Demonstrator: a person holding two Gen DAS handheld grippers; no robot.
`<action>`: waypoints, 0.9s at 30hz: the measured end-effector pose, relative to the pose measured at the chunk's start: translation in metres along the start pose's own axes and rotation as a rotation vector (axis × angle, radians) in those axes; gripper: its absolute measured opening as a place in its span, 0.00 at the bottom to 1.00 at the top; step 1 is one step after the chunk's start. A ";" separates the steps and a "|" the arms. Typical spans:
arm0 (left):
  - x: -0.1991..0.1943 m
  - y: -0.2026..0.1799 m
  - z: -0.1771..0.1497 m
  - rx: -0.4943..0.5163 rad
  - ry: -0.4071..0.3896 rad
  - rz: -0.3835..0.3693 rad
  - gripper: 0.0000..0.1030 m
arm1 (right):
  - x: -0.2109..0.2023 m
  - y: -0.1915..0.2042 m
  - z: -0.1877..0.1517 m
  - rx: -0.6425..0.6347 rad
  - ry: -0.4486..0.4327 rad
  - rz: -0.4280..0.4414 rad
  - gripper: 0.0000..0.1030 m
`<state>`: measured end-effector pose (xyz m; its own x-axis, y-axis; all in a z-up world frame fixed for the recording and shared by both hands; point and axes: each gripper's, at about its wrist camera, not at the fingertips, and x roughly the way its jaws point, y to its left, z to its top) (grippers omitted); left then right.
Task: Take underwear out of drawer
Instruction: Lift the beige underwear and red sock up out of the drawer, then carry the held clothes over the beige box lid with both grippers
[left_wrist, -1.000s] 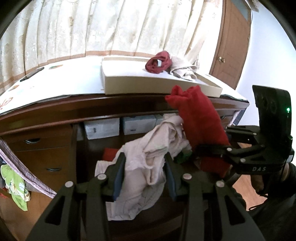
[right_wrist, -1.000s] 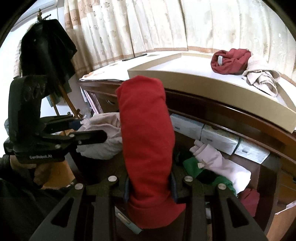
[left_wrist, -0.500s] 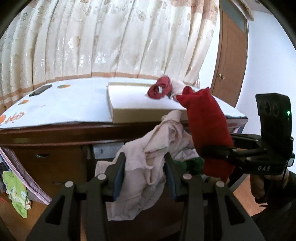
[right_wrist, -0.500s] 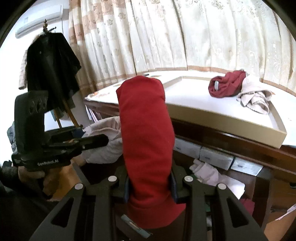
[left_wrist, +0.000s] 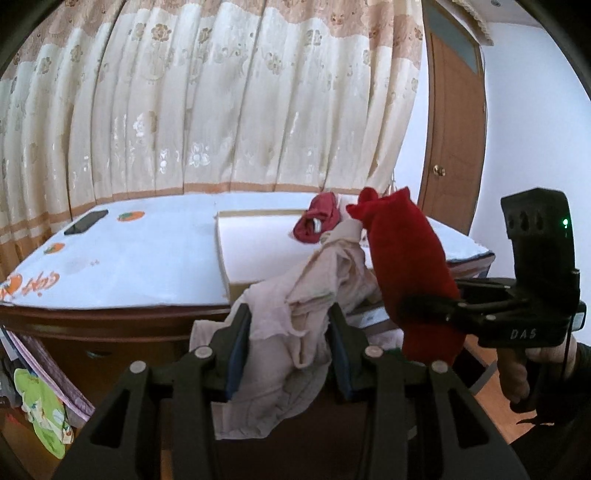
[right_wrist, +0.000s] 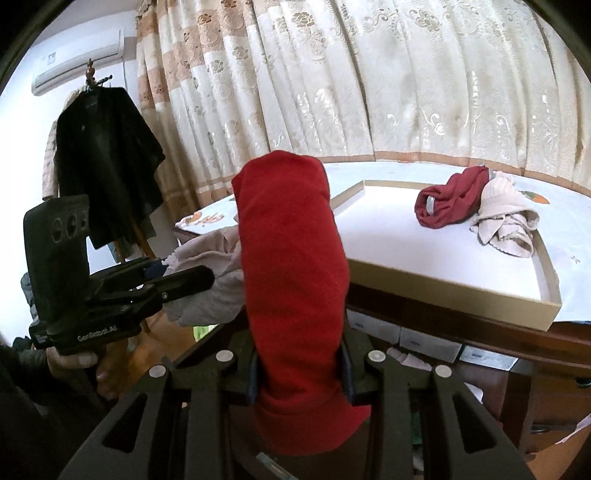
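Left wrist: left gripper (left_wrist: 288, 343) pinches beige underwear (left_wrist: 295, 317) | right gripper (right_wrist: 299, 369) pinches red underwear (right_wrist: 291, 266)

Cream floral lace curtain (left_wrist: 229, 110) hangs behind wooden desk (left_wrist: 110, 325); white printed tablecloth with orange fruit motifs (left_wrist: 129, 258) covers desktop; flat black phone (left_wrist: 86, 227) lies near tablecloth's far left edge. Brown wooden door with round brass knob (left_wrist: 452, 147) at right. Black coat (right_wrist: 107, 162) hangs on wooden coat stand; white wall air conditioner (right_wrist: 77, 61) above it. Lime-green patterned cloth (left_wrist: 44, 413) hangs low left. Grey-white storage boxes (right_wrist: 424, 338) line up under desktop
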<state>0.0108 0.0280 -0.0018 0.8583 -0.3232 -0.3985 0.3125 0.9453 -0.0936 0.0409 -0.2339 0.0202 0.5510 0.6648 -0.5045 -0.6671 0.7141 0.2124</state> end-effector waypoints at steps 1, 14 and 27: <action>0.000 0.000 0.004 0.002 -0.007 0.001 0.38 | 0.000 -0.001 0.003 0.005 -0.003 0.004 0.34; 0.016 0.005 0.041 -0.054 -0.032 0.002 0.38 | 0.007 -0.012 0.029 0.045 -0.014 0.002 0.34; 0.044 0.005 0.087 -0.066 -0.058 -0.014 0.38 | 0.030 -0.043 0.070 0.127 0.007 -0.005 0.34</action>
<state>0.0852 0.0146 0.0595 0.8770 -0.3363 -0.3432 0.2986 0.9410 -0.1591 0.1215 -0.2292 0.0548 0.5506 0.6595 -0.5118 -0.5952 0.7400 0.3133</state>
